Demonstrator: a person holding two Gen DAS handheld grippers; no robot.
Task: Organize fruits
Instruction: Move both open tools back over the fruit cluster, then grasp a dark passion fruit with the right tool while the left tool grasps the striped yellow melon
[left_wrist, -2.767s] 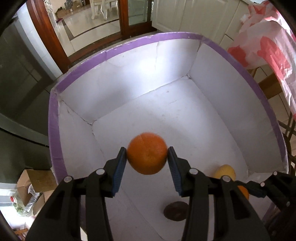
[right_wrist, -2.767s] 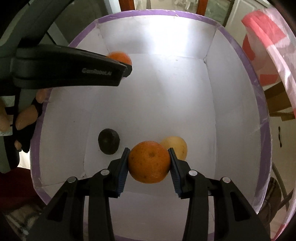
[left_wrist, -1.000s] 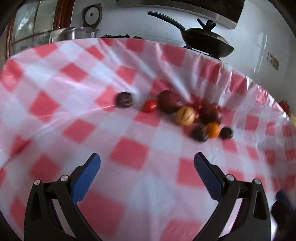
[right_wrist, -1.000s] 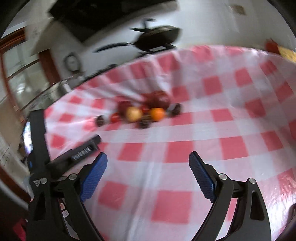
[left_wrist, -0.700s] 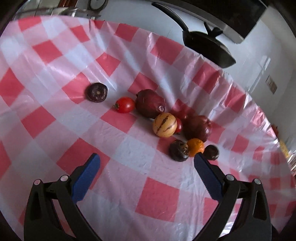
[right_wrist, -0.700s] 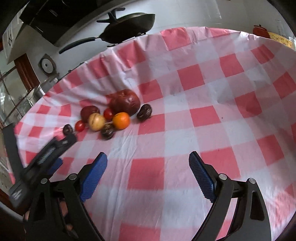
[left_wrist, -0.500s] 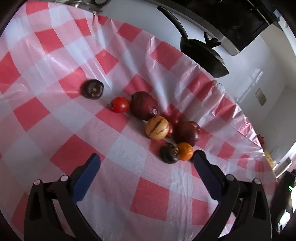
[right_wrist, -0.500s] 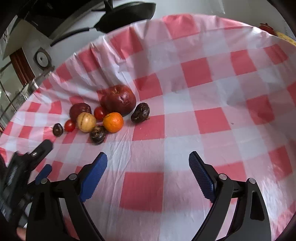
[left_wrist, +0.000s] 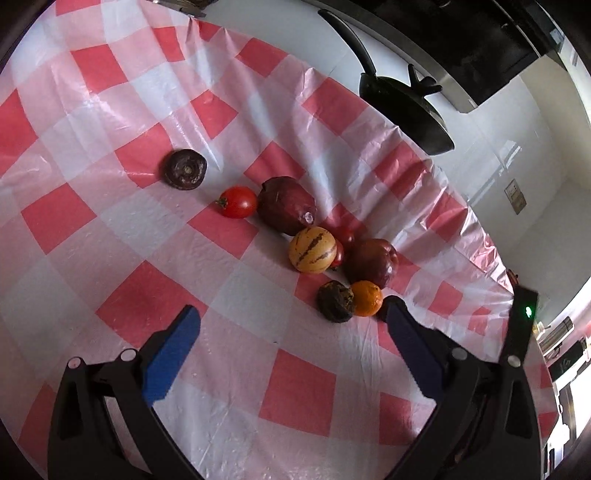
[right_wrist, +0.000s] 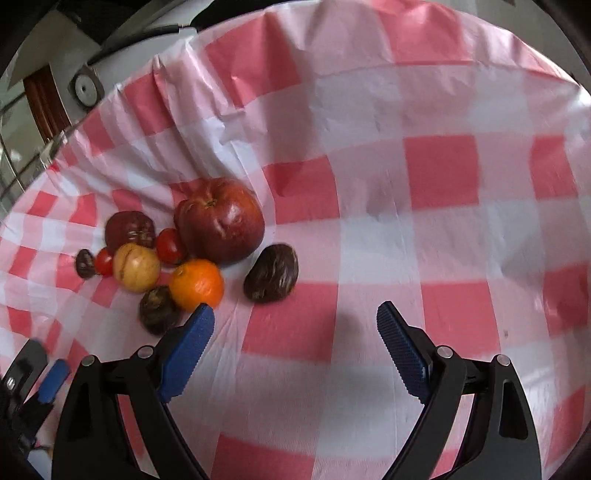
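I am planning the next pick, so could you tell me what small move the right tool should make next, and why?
Probably ease the open, empty right tool forward and slightly left over the dark wrinkled fruit, which lies nearest and a little apart from the cluster.

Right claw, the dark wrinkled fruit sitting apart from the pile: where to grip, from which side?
Grip the dark wrinkled fruit across its short axis, at mid-body. It lies tilted and elongated, clear of the big red apple and orange. Come from above and the near side; the right claw is open, probably wide enough.
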